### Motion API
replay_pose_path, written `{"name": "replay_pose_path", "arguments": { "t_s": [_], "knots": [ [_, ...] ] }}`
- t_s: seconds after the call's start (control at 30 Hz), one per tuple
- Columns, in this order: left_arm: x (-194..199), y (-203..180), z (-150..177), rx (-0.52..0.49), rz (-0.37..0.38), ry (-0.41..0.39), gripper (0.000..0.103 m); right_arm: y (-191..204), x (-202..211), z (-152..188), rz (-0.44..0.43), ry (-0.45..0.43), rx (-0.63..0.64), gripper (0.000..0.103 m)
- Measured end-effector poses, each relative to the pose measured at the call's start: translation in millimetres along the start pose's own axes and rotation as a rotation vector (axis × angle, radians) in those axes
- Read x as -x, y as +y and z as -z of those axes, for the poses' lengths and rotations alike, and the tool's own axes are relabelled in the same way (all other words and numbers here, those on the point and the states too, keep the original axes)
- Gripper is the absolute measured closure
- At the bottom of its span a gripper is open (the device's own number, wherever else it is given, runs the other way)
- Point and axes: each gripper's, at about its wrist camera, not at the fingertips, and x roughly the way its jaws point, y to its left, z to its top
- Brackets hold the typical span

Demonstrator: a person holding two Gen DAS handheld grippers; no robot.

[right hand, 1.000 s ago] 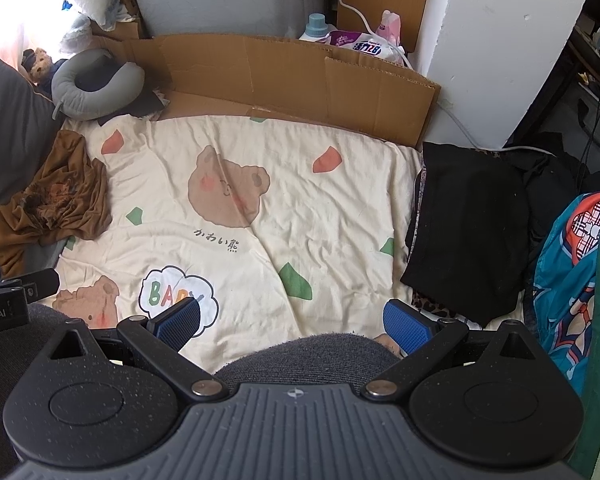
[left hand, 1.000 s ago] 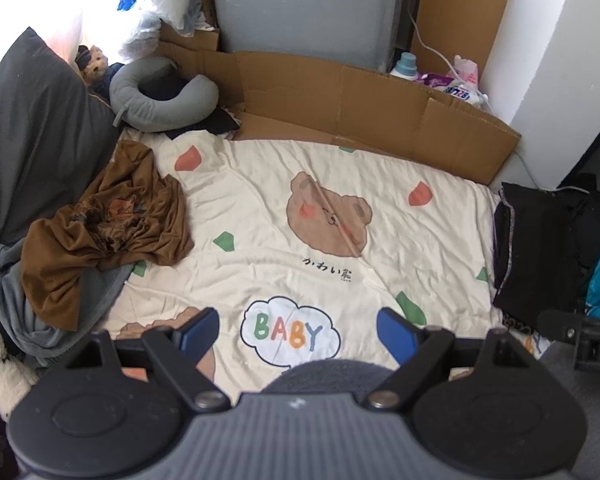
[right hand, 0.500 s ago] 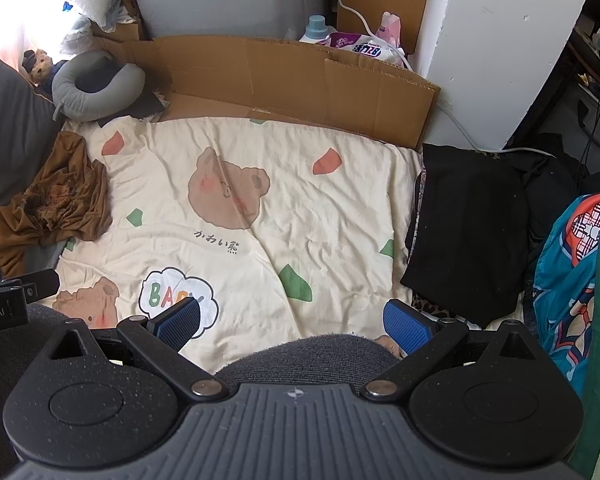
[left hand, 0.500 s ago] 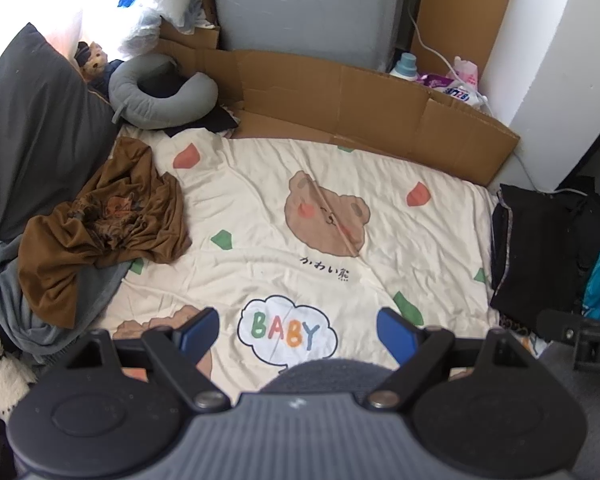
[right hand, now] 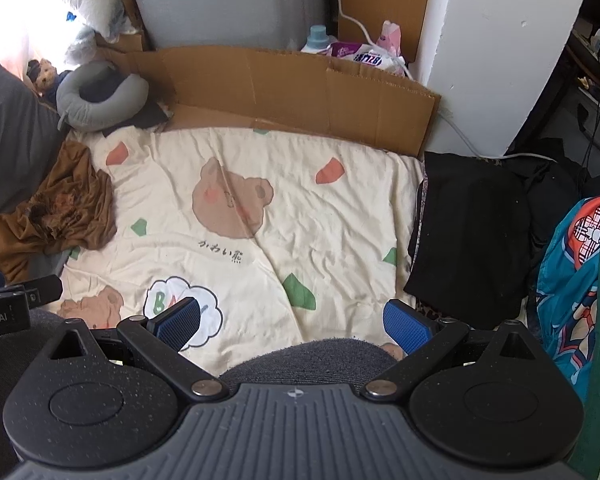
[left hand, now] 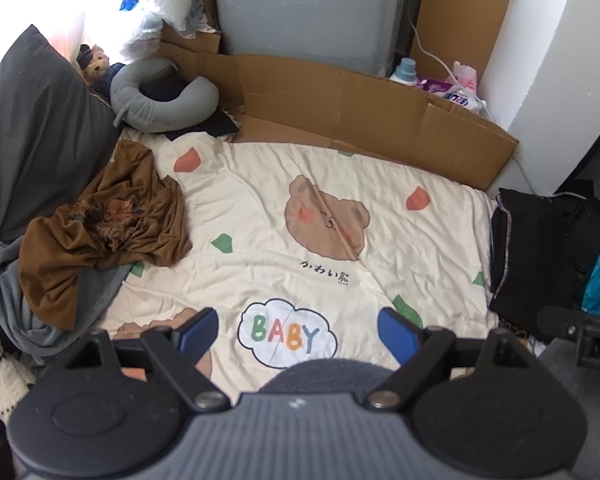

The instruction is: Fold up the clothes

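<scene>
Your main risk sits at the left edge of the bed: the brown garment (left hand: 104, 236) lies crumpled, part on the cream bear blanket (left hand: 300, 216) and part over a grey garment (left hand: 40, 304). Pinch deep into that heap and you will likely lift both layers, or catch a fold of the blanket and drag it along. The brown cloth is bunched with no clear hem or collar showing, so a grab at the middle would probably leave it twisted when you spread it. The black clothes (right hand: 468, 216) off the right edge of the blanket lie flat, beside the blue patterned fabric (right hand: 572, 264); take care not to snag that too.

Both hands hover over the near end of the blanket, tilted steeply down. Your left claw (left hand: 300, 330) is spread wide with nothing between its blue pads, and your right claw (right hand: 296, 324) is likewise spread and empty. Neither touches any cloth.
</scene>
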Motion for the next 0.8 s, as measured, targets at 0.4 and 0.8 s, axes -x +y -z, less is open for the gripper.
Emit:
{"name": "replay_pose_path", "arguments": {
  "t_s": [0.4,0.8],
  "knots": [
    [8,0,1,0.006,0.003,-0.022,0.005,-8,2,-1,-0.023,0.014,-0.024,0.002],
    [32,8,-11,0.013,0.054,-0.021,0.001,-28,24,-13,-0.024,-0.014,-0.071,0.002]
  ]
}}
